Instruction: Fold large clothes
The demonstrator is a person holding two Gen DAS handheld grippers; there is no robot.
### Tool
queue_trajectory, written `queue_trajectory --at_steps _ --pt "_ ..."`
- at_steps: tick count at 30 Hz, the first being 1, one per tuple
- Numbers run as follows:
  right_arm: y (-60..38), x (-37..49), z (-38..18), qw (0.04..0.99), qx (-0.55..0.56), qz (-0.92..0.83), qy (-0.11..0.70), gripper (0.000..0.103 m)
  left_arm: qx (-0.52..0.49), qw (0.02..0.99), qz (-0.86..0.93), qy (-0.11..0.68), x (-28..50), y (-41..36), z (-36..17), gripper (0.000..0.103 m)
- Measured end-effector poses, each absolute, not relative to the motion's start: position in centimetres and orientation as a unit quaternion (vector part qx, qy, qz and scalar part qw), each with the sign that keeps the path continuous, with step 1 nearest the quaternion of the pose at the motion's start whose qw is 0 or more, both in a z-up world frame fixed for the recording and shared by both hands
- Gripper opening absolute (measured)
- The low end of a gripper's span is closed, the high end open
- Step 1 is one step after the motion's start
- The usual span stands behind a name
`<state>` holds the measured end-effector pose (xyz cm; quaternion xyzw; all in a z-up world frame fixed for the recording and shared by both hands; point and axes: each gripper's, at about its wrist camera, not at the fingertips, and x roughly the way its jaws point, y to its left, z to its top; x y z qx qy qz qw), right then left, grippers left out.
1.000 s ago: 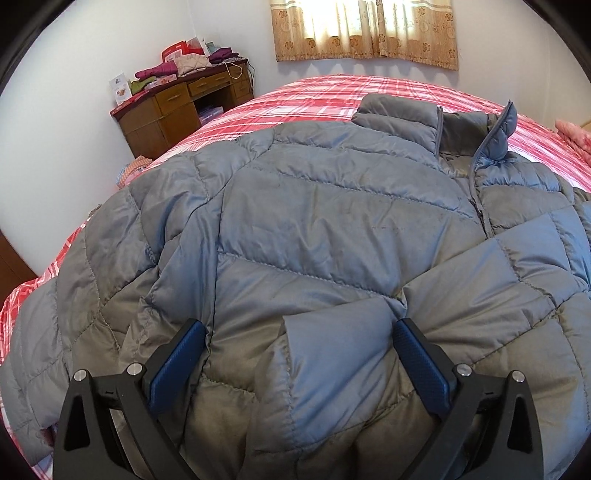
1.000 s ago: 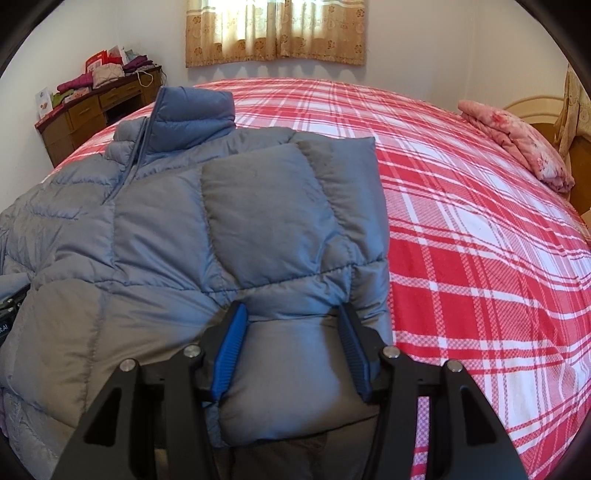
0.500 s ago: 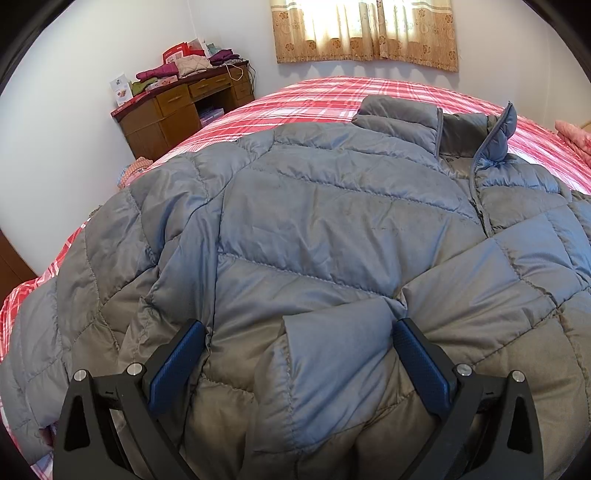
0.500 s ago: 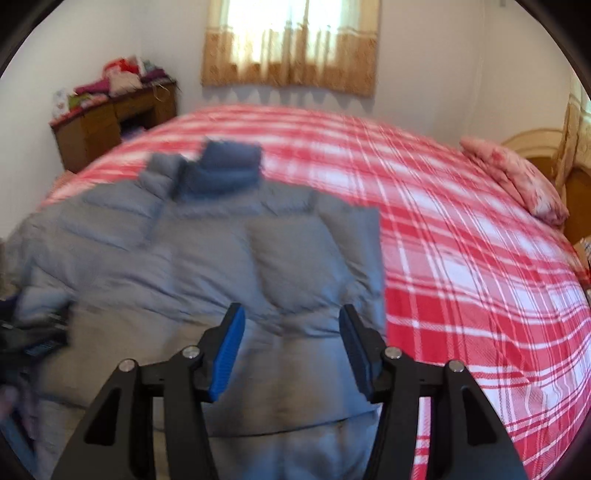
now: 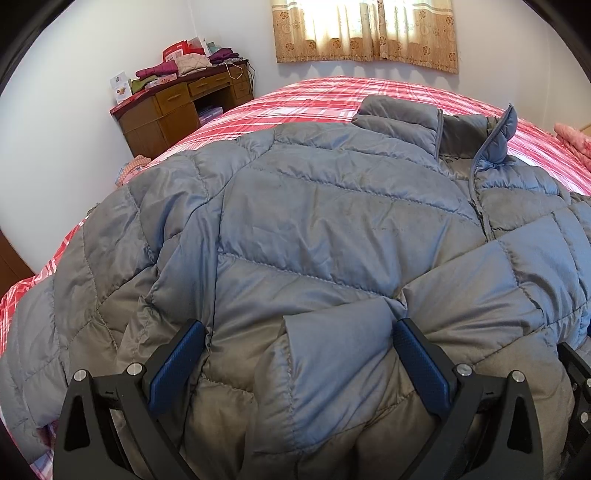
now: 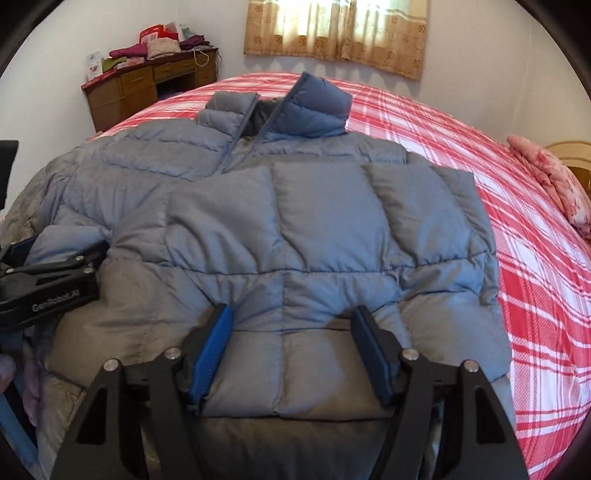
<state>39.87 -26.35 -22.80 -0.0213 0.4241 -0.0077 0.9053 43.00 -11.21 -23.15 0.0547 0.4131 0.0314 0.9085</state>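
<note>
A grey-blue quilted puffer jacket (image 5: 314, 206) lies front up on the bed, collar at the far end, both sleeves folded in across the chest. It also fills the right wrist view (image 6: 314, 229). My left gripper (image 5: 299, 328) is open, its jaws wide apart over the cuff of a folded sleeve near the hem. My right gripper (image 6: 291, 314) is open above the jacket's lower right part, with fabric between the fingers but not pinched. The left gripper also shows at the left edge of the right wrist view (image 6: 51, 266).
The bed has a red and white plaid cover (image 6: 517, 229). A wooden desk (image 5: 177, 107) piled with clothes stands in the far left corner. A pink pillow (image 6: 554, 184) lies at the bed's right side. A curtained window (image 5: 365, 33) is on the far wall.
The right gripper drew back and shifted left, so the whole jacket with its collar is now in its view. The left gripper has hardly moved.
</note>
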Motion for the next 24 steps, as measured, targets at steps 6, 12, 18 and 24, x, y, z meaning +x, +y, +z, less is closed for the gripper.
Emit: queue_trajectory --at_steps 6,12,18,24 --pt "-26.1 40.0 -22.5 0.904 -0.026 -0.013 0.426 0.072 0.056 0.909 0.032 0.413 43.0 -11.2 -23.1 0.102" --pt "-26.1 40.0 -22.7 0.904 -0.032 -0.017 0.426 0.072 0.058 0.909 0.033 0.412 43.0 -11.3 -23.1 0.102" --pt "-26.0 40.0 -22.7 0.904 -0.031 -0.018 0.426 0.074 0.058 0.909 0.034 0.411 43.0 -11.2 -23.2 0.102" --pt "-27.4 38.1 -20.6 0.91 -0.014 -0.017 0.414 0.079 0.041 0.917 0.01 0.397 40.8 -9.2 -18.5 0.102"
